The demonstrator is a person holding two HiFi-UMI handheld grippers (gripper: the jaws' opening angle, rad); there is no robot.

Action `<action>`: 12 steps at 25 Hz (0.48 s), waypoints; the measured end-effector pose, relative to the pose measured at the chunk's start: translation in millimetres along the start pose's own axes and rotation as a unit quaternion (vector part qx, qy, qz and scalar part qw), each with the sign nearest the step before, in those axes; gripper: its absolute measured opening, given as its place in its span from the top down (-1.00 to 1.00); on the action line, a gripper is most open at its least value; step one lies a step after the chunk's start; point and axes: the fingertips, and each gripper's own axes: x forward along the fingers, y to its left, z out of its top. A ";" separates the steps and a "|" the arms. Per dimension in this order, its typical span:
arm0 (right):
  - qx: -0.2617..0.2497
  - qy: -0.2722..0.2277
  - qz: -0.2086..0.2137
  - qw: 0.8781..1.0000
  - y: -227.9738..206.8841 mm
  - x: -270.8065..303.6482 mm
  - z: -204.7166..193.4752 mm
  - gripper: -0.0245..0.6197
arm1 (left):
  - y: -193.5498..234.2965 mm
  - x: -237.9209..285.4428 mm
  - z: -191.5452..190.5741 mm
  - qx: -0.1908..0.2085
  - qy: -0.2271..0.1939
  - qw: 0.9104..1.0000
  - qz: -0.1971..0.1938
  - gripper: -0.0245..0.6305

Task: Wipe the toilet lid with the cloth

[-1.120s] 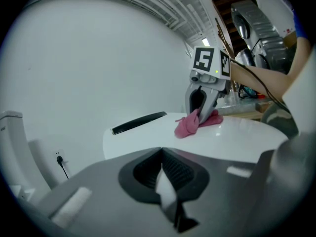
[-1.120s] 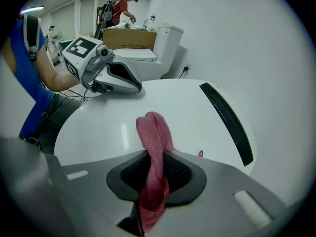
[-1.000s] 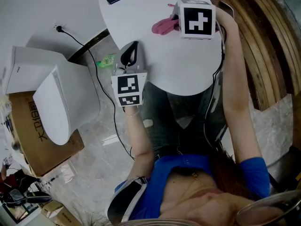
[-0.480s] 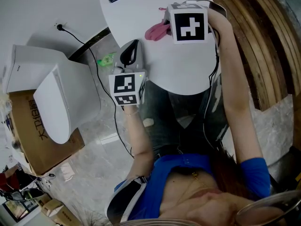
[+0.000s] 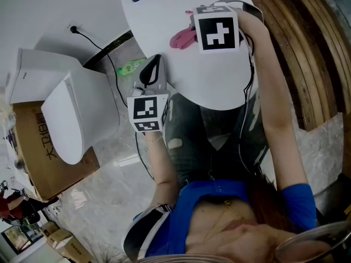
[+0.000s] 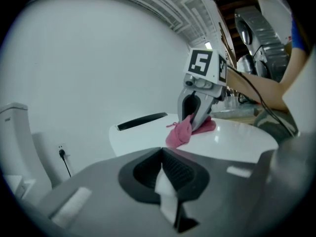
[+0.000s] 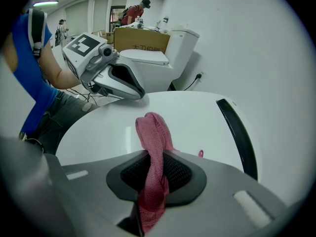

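We saw our right tool (image 7: 154, 184) clamped on the one pink cloth (image 7: 152, 132), which trailed forward onto the white toilet lid (image 7: 197, 117). Our left tool (image 6: 165, 181) had its jaws together, holding nothing, at the lid's edge and apart from the cloth. A second toilet (image 5: 71, 119) stood against one cardboard box (image 5: 33, 163).

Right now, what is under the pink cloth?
The white toilet lid lies under the pink cloth, one end pinched in the right tongs. The patch right beneath it is covered, so I can't see it.
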 end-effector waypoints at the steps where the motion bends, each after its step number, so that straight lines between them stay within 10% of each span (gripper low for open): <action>1: -0.004 -0.003 0.000 1.000 -0.4 0.3 2.5 0.70 | -0.6 -5.0 0.8 -0.009 -0.004 1.000 -0.001 0.92; 12: -0.039 -0.012 0.002 0.999 7.6 5.9 22.3 0.70 | -16.6 -33.4 -15.4 -0.030 0.012 0.999 0.008 0.92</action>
